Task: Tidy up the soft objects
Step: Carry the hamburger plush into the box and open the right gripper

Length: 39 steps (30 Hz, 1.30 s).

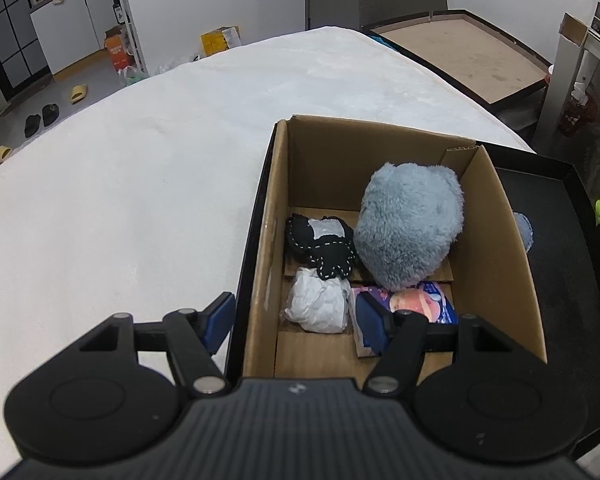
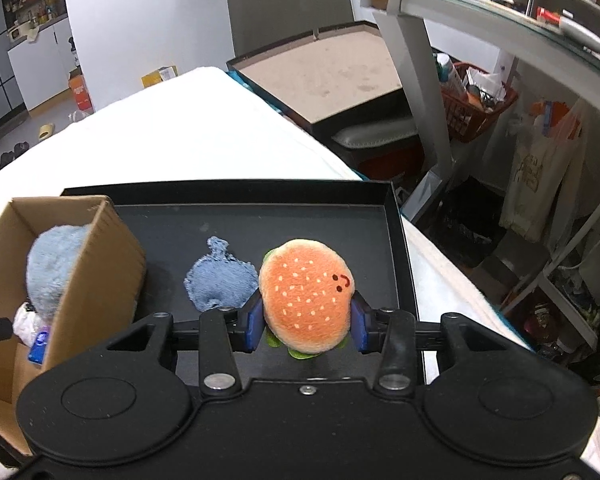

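Note:
My right gripper (image 2: 306, 322) is shut on an orange plush hamburger (image 2: 306, 292), held above the black tray (image 2: 396, 216). A blue denim pouch (image 2: 220, 280) lies on the tray left of the hamburger. The cardboard box (image 1: 496, 216) stands in the tray's left part and holds a fluffy grey-blue plush (image 1: 410, 220), a black stitched pouch (image 1: 322, 244), a white crumpled wad (image 1: 320, 306) and a blue packet (image 1: 420, 304). My left gripper (image 1: 300, 320) is open and straddles the box's left wall, one finger outside and one inside. The box also shows in the right wrist view (image 2: 96, 280).
A white cloth (image 1: 140, 168) covers the table left of and behind the box. A brown board in a black frame (image 2: 324, 76) lies beyond the table. A white shelf with a red basket (image 2: 472, 104) stands at the right.

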Motion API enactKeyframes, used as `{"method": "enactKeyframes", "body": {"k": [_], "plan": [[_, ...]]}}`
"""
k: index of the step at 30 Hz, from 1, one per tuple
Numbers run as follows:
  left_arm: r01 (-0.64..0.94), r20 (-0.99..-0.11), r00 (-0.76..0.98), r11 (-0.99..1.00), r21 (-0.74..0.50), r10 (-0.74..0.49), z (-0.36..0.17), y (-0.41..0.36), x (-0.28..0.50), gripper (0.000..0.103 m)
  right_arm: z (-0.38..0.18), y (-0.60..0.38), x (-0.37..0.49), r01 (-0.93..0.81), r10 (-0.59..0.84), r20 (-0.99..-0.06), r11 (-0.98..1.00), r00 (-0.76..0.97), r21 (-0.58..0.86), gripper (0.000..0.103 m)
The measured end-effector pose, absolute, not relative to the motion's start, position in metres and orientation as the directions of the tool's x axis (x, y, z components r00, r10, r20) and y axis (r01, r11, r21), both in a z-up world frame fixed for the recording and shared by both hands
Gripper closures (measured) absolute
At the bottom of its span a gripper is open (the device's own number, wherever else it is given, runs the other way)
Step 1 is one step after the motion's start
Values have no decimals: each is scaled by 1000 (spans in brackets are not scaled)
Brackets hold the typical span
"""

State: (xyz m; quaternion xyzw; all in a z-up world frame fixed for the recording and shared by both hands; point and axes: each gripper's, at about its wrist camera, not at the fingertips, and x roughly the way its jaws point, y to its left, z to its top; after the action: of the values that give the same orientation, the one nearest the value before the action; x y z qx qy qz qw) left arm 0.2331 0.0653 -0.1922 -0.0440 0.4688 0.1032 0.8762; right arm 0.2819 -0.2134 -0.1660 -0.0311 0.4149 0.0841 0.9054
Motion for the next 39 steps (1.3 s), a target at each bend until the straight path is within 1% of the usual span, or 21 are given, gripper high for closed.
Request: {"method": "enactKeyframes", "body": {"k": [11,20,23,29,34,39], "plan": [[-205,-828,552,978,-27,92,-190,73,225,38,-138,-192,264,-198,140,-734,980,665,8,61],[-184,-830,556,980,-69,46,-187,83,219,39,-127,-171,251,-231,158,-726,973,669,0,61],[-181,-831,556,979,-91,26,-187,86,218,41,-124,-162,247,-250,165,-722,968,672,-11,61],[-177,-830,558,978,-114,4,-189,89,215,42,-120,-147,242,-263,172,-721,965,671,-15,61],[-181,-832,555,974,-138,-15,-191,92,214,47,-115,-131,236,-291,187,-719,956,670,-23,61],[-177,-831,555,970,-164,-39,-192,95,212,56,-110,-116,231,-314,199,-721,949,664,-28,61]]}}
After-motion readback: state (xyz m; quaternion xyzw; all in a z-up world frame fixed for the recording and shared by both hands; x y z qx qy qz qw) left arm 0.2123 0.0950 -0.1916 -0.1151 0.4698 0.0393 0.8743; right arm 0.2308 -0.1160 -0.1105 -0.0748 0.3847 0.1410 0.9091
